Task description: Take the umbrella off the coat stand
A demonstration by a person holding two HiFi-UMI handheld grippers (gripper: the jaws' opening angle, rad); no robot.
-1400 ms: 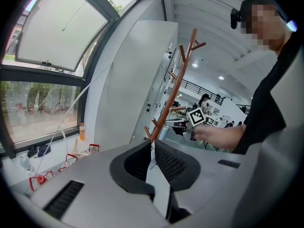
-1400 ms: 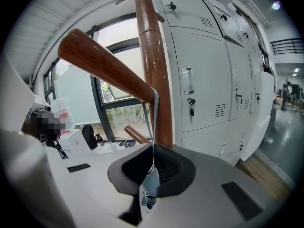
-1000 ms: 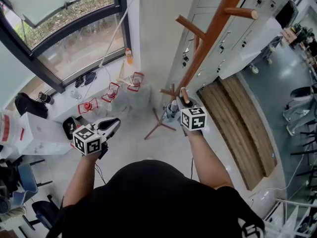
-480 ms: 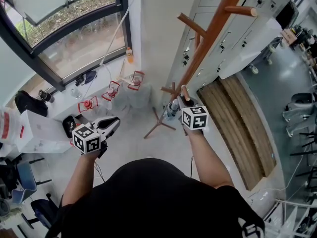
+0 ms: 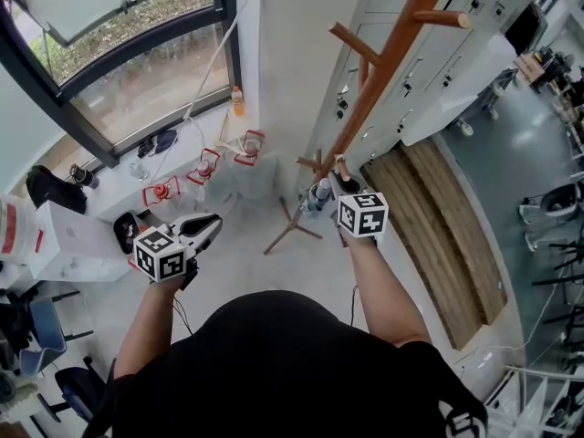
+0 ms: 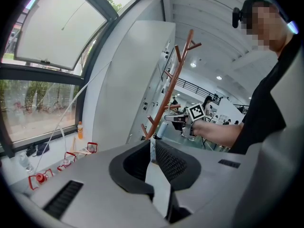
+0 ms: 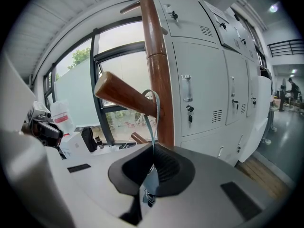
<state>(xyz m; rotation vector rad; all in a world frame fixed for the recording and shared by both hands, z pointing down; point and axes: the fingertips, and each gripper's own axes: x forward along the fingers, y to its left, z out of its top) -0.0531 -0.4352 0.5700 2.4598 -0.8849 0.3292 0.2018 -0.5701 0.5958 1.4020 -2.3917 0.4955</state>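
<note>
A brown wooden coat stand (image 5: 383, 71) rises at the upper right. A small pale-blue folded umbrella (image 5: 319, 196) hangs by its thin strap (image 7: 151, 113) from a low peg (image 7: 123, 94) of the stand's pole (image 7: 156, 70). My right gripper (image 5: 336, 179) is at that peg, shut on the strap just under it (image 7: 153, 158). The umbrella's body (image 7: 149, 191) shows below the jaws. My left gripper (image 5: 214, 222) is held apart at the left, shut with nothing in it (image 6: 152, 144). From there the umbrella (image 6: 161, 128) shows beside the stand (image 6: 168, 99).
The stand's feet (image 5: 292, 231) spread on the pale floor. White lockers (image 5: 401, 26) and a wooden platform (image 5: 438, 235) lie to the right. The window ledge holds red-framed items (image 5: 205, 167) and an orange bottle (image 5: 237, 103). A white box (image 5: 73, 245) sits at the left.
</note>
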